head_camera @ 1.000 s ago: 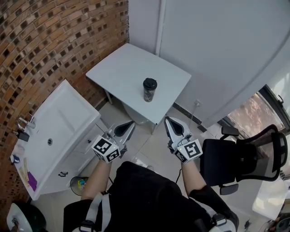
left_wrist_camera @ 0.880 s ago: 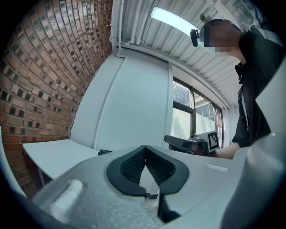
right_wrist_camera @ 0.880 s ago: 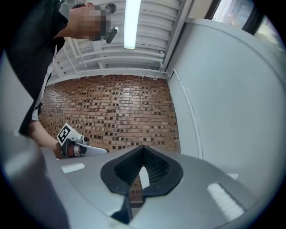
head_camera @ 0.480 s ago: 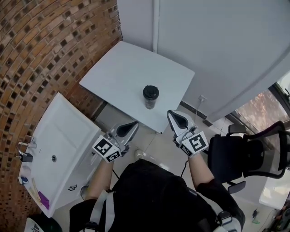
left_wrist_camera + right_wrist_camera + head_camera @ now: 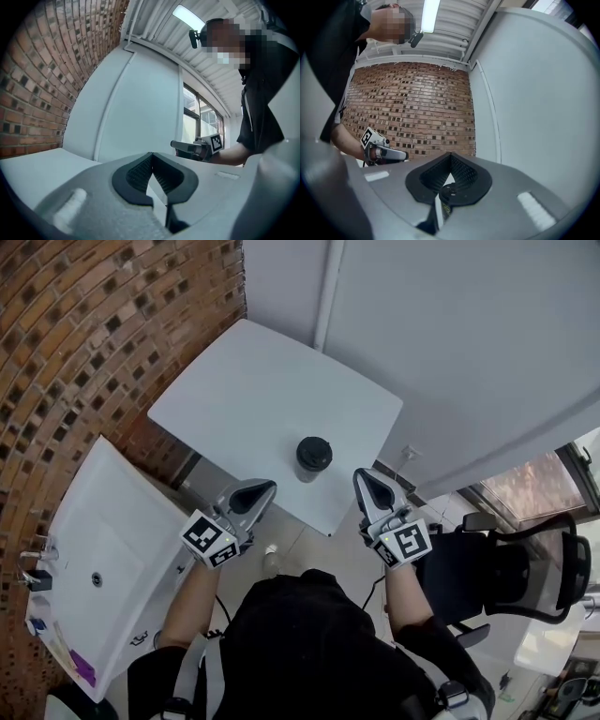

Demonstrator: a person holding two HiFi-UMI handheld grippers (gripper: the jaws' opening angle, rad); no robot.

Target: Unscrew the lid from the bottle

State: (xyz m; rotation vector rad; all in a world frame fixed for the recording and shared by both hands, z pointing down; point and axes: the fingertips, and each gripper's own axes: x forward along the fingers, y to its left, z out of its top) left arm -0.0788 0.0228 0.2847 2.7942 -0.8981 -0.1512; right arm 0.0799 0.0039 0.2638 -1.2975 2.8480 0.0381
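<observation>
**View coverage**

- The head view alone shows the full layout. The bottle (image 5: 309, 471) stands upright on the white table (image 5: 244, 390), close to the table's near corner, with its black lid (image 5: 314, 450) fitted.
- The left hand-held gripper (image 5: 265, 488) and the right hand-held gripper (image 5: 364, 476) sit on either side of that corner. Both are near the bottle but apart from it.
- This view also shows a white sink (image 5: 112, 512) at the left and an office chair (image 5: 525, 563) at the right.
- The right gripper view shows the lid as a black disc low in the opening beneath the jaw tips. It lies beyond the jaws, not between the pads. The other gripper appears at the left in front of the brick wall (image 5: 417, 108).
- The left gripper view shows a window (image 5: 197, 117) and a ceiling light (image 5: 190, 18), with the opposite gripper held out in front of the window.

**Gripper state**

- Left hand-held gripper: the jaws are fully together with the tips meeting, and nothing is between the pads.
- Right hand-held gripper: the jaws are fully together and hold nothing. There is no contact with the bottle or lid.
</observation>
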